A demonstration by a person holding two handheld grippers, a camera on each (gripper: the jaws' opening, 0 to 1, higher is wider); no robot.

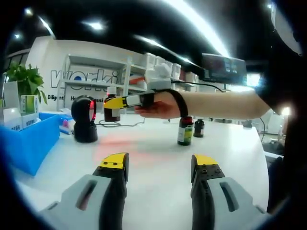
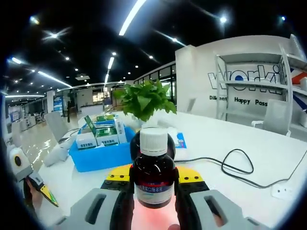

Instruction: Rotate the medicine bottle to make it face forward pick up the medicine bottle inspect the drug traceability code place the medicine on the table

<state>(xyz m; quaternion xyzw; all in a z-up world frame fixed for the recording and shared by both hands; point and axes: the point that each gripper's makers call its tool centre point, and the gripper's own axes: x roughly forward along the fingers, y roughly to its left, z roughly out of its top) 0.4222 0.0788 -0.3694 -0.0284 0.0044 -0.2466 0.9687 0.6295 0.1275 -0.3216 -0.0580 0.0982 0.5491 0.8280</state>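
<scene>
— How much room is showing on the table [image 1: 158, 158]?

— Plenty. White tabletop is lying bare between the left gripper [image 1: 158, 167] and the scanner [image 1: 85, 120]. The blue bin [image 1: 29, 143] is sitting at the left edge, and a black cable [image 2: 240, 167] is trailing across the far side.

— What are you counting?

— Three brown bottles. Two small bottles [image 1: 191, 129] are standing close together on the table, under the person's forearm [image 1: 225, 103]. The third, the medicine bottle [image 2: 153, 177], is being held up off the table with its label facing the right gripper view, a red glow falling just below it. One scanner, one bin, one potted plant [image 2: 144, 100].

— And the jaws?

— The left ones are standing wide apart, touching nothing. The right gripper [image 2: 153, 184] is clamping the medicine bottle, one jaw pressing on each side.
</scene>
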